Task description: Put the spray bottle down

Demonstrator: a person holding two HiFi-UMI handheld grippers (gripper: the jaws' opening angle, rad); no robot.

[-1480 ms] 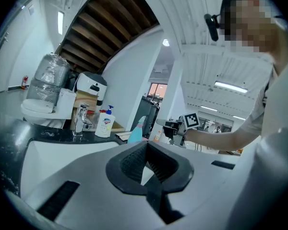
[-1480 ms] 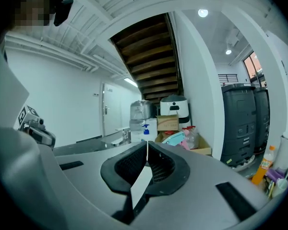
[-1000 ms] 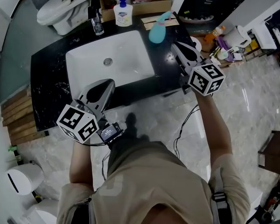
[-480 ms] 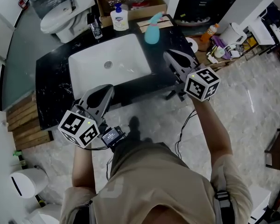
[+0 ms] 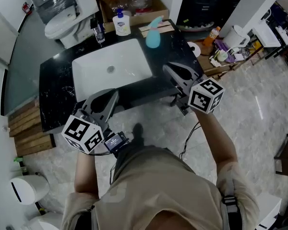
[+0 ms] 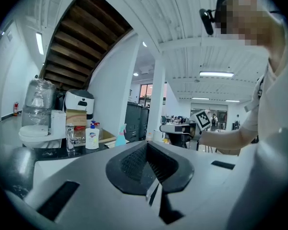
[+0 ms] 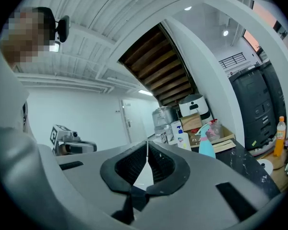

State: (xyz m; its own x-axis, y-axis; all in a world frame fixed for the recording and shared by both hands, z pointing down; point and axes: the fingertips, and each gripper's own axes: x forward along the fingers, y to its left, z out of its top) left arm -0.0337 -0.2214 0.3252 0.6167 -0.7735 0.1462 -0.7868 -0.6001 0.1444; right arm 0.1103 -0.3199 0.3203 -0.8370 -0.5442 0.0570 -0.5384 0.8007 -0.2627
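Observation:
The teal spray bottle (image 5: 153,36) stands upright on the black counter (image 5: 55,92), behind the white sink's (image 5: 84,83) right corner; nothing touches it. It also shows small in the left gripper view (image 6: 121,134) and in the right gripper view (image 7: 206,143). My right gripper (image 5: 169,71) hovers over the counter's front right edge, well short of the bottle, shut and empty (image 7: 147,145). At the counter's front edge below the sink, my left gripper (image 5: 110,96) is held with its jaws together on nothing (image 6: 147,143).
A white soap pump bottle (image 5: 121,23) and a glass (image 5: 99,30) stand behind the sink. Beyond them are a cardboard box (image 5: 134,4) and a toilet (image 5: 62,23). Bottles and clutter (image 5: 221,47) lie on the floor at the right.
Both grippers have drawn back from the counter toward the person, the right one moving away from the spray bottle. The bottle stays standing on the counter.

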